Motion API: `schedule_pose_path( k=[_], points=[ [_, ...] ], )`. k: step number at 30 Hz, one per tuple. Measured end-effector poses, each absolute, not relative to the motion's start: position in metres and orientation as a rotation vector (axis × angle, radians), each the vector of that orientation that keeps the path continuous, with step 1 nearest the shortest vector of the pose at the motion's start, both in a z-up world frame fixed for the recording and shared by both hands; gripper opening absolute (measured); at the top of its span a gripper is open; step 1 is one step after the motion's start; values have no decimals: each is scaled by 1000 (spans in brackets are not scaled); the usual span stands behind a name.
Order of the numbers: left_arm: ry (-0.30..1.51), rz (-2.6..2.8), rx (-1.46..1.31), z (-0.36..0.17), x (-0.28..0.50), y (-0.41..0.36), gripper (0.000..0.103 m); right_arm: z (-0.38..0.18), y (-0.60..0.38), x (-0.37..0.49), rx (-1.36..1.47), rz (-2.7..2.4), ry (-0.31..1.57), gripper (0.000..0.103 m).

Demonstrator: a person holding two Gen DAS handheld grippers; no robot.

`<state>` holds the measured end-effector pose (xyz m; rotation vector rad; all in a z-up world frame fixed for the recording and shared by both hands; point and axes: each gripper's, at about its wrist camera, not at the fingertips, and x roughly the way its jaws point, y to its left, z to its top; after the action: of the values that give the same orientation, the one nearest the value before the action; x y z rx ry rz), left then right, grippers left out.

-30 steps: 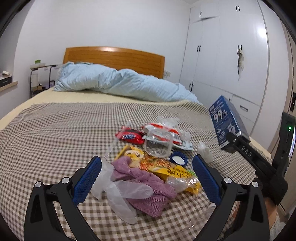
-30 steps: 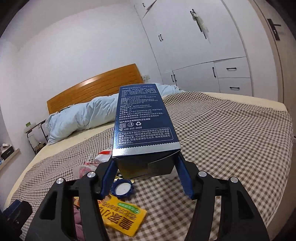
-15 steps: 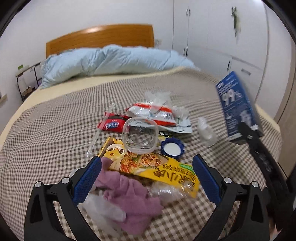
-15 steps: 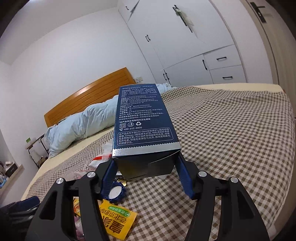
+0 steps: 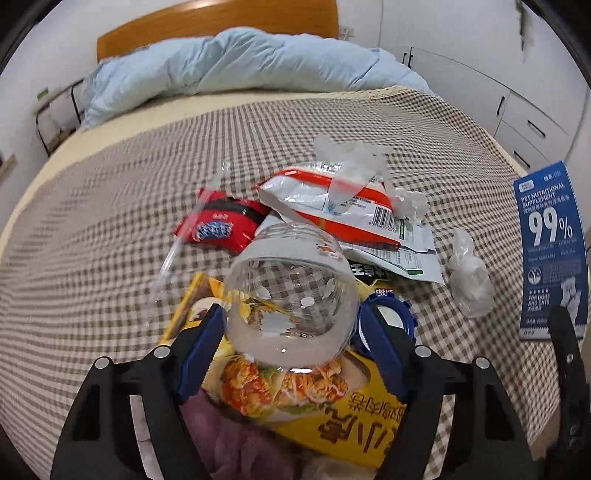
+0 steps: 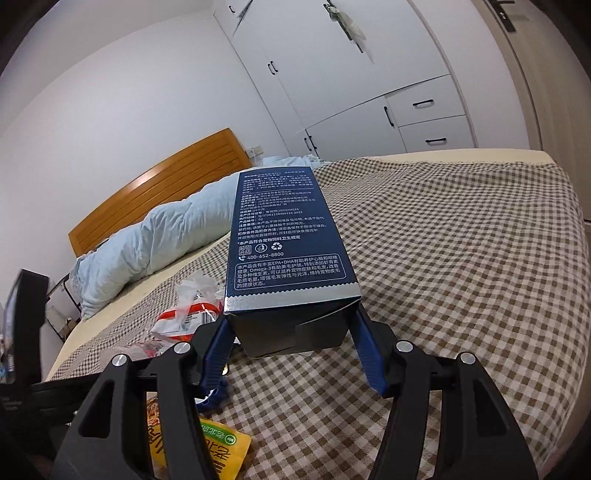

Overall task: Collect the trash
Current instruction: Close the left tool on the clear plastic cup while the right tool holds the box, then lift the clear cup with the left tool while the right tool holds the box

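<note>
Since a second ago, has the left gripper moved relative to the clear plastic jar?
Yes. The left gripper has advanced toward the headboard and tipped down; the clear plastic jar now sits between its fingers, whose jaws have just been closing.

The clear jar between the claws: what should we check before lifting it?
1. Clear jar sits between the left claw pads: ok; the jaws have just been closing.
2. Pads pressing firmly on the jar: cannot tell.
3. Blue lid clear of the right pad: not ok, it lies right beside it.
4. Yellow packet free of the jar: cannot tell, the jar rests over it.
5. Right claw holding the blue box: ok.
</note>
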<state>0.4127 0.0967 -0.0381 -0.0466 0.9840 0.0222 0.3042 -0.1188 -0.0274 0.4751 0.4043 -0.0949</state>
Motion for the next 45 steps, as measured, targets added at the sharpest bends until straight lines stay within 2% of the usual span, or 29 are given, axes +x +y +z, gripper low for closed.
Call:
schedule_pose_path(
  k=[4,6,11,25,45],
  points=[
    [981,10,-65,-44,415,97,72,-32,-119,307,493,-78,406,59],
    [978,12,-75,-45,416,99,61,-32,-119,307,489,-77,399,59],
    [950,-11,-96,-43,413,104,57,-33,-115,307,485,-70,396,59],
    [841,-20,-69,-8,383,102,57,-25,-119,296,484,-57,395,59],
    [789,-38,-43,34,306,89,57,-1,-144,263,355,-25,423,59]
  ],
)
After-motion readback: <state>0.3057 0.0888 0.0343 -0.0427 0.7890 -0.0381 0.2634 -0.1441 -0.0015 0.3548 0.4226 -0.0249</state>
